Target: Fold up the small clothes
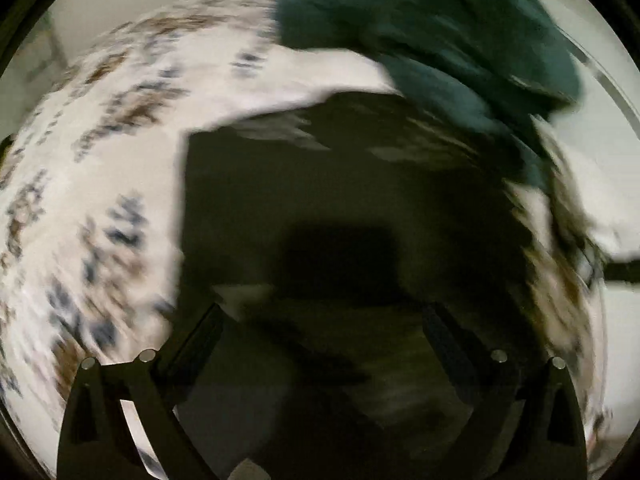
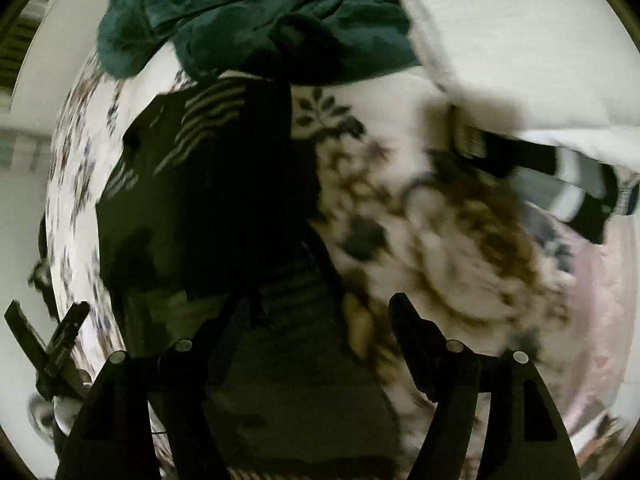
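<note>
A dark garment with pale stripes (image 1: 340, 208) lies flat on a floral bedspread (image 1: 100, 160). In the left wrist view it fills the middle, and my left gripper (image 1: 324, 312) is open right over it, fingers spread wide. In the right wrist view the same garment (image 2: 192, 208) lies left of centre. My right gripper (image 2: 320, 304) is open above its near right edge, with nothing between its fingers. Both views are blurred by motion.
A crumpled dark green cloth (image 1: 420, 32) lies beyond the garment; it also shows in the right wrist view (image 2: 260, 20). A white pillow or sheet (image 2: 520, 40) and a striped dark sock-like item (image 2: 560, 184) lie at the right.
</note>
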The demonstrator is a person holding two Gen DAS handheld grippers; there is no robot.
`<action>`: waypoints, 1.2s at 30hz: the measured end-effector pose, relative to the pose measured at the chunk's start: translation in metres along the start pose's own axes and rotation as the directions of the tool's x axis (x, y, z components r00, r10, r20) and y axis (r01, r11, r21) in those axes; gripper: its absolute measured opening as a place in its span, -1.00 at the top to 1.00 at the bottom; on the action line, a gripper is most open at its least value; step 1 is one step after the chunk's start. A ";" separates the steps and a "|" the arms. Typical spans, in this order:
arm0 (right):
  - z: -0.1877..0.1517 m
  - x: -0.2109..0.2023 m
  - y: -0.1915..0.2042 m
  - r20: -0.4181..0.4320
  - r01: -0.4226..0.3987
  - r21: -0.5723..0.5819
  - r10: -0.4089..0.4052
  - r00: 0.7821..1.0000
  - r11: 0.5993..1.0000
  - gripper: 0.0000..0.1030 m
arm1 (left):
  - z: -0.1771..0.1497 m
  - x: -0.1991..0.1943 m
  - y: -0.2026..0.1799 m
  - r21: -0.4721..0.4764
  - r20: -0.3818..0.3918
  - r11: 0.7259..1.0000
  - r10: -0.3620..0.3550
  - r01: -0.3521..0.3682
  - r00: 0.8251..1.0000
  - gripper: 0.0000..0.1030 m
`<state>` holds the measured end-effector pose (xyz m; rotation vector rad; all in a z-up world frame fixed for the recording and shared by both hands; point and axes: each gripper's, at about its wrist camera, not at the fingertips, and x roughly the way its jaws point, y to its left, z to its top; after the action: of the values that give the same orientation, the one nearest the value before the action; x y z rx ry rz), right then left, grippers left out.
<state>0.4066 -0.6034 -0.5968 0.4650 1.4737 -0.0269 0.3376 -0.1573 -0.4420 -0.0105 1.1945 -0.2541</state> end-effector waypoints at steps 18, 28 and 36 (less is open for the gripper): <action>-0.219 0.137 -0.099 -0.411 -0.114 0.079 0.137 0.901 0.990 -0.44 | -0.271 0.009 0.091 -0.656 -0.349 0.678 0.118 -0.333 0.930 -0.94; -0.282 0.107 -0.082 -0.244 -0.169 0.053 0.177 0.954 0.984 0.90 | -0.251 -0.027 0.100 -0.639 -0.161 0.728 0.188 -0.248 0.969 0.92; -0.306 0.100 -0.070 -0.239 -0.038 0.026 0.043 0.970 0.999 0.91 | -0.261 -0.030 0.127 -0.600 -0.170 0.772 0.133 -0.210 0.976 0.91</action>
<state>0.1071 -0.5444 -0.7208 0.5292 1.7020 0.0479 0.1107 0.0046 -0.5290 -0.4658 1.3444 0.3171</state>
